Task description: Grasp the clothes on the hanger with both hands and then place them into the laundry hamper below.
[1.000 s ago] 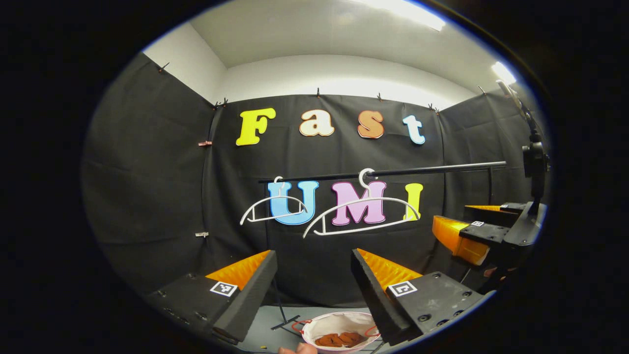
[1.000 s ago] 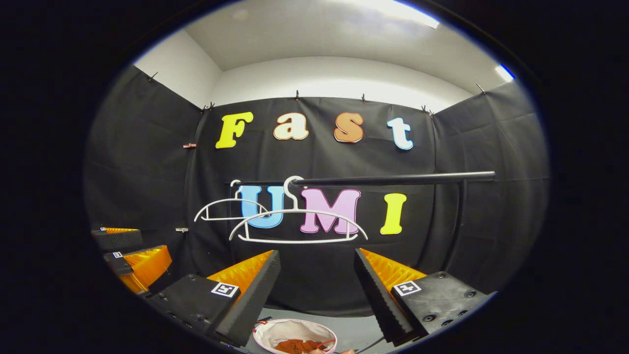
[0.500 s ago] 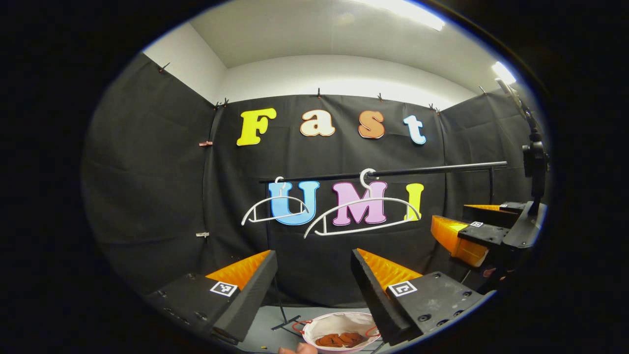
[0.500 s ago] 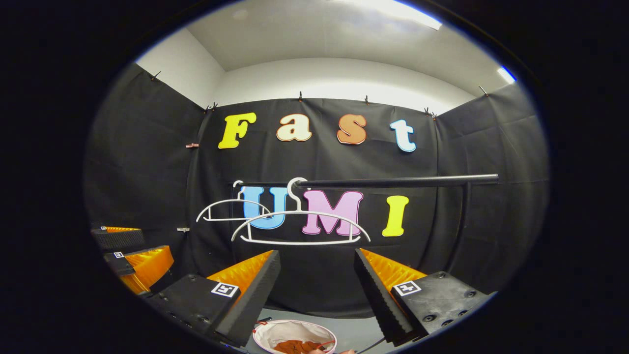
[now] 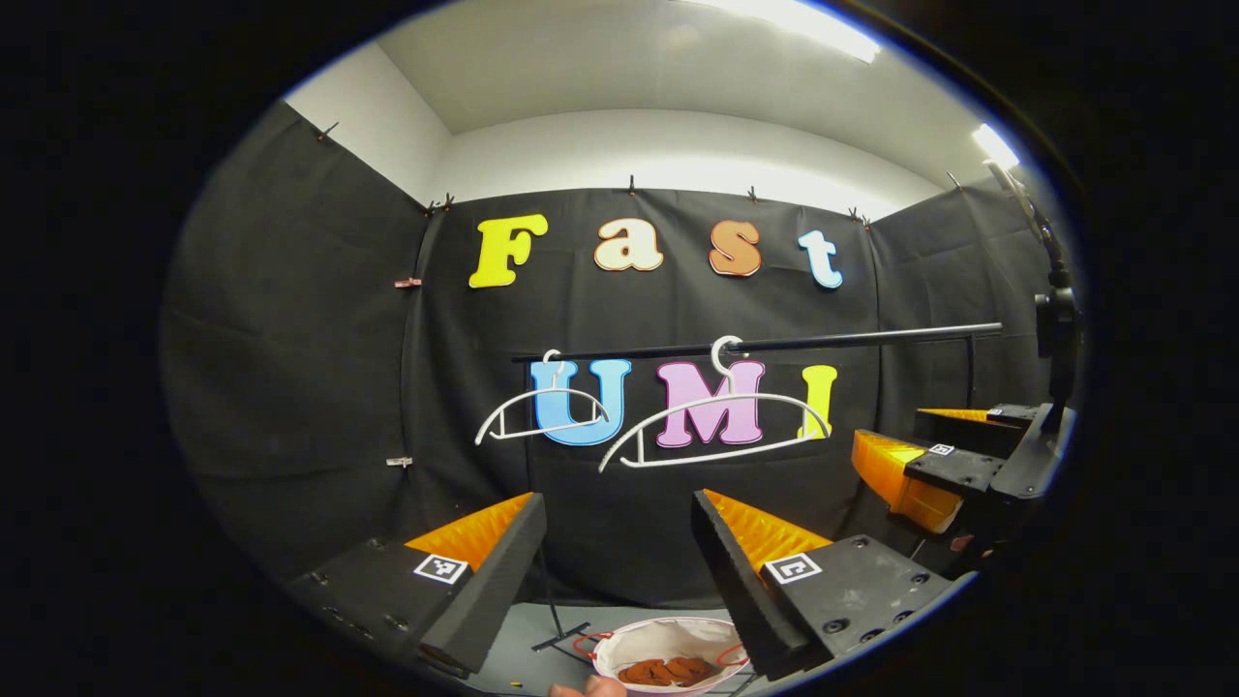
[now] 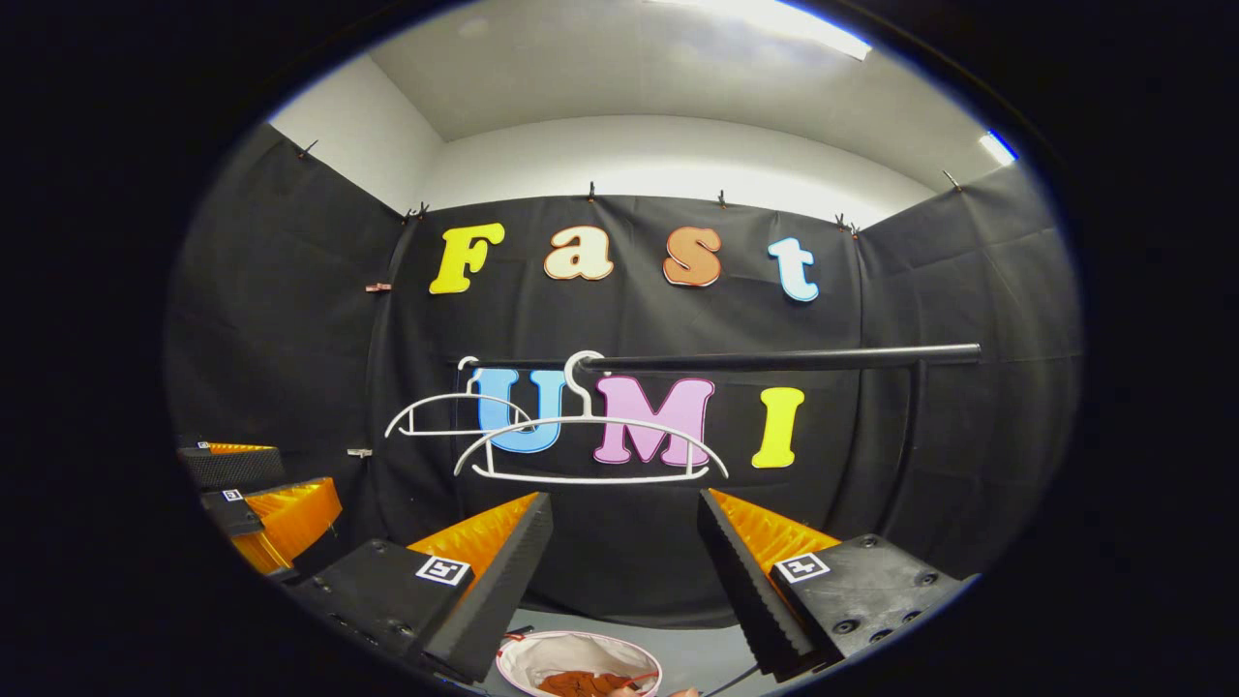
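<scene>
Both grippers empty, fingers spread wide; clothes in hamper.
Left gripper (image 5: pixel 618 542) and right gripper (image 6: pixel 624 542) held side by side above the floor, nothing between their fingers. Below them the white laundry hamper (image 5: pixel 639 639) holds the rust-brown clothes (image 5: pixel 675 670). Beyond, two bare white hangers, nearer hanger (image 6: pixel 590 447) and farther hanger (image 6: pixel 447 414), hang on the black rail (image 6: pixel 774 360) before the wall.

Left gripper (image 5: pixel 618 542): black bodies, orange ribbed finger faces, black foam pads, white square markers, round screws.
Right gripper (image 6: pixel 624 542): same black, orange, marked build.
</scene>
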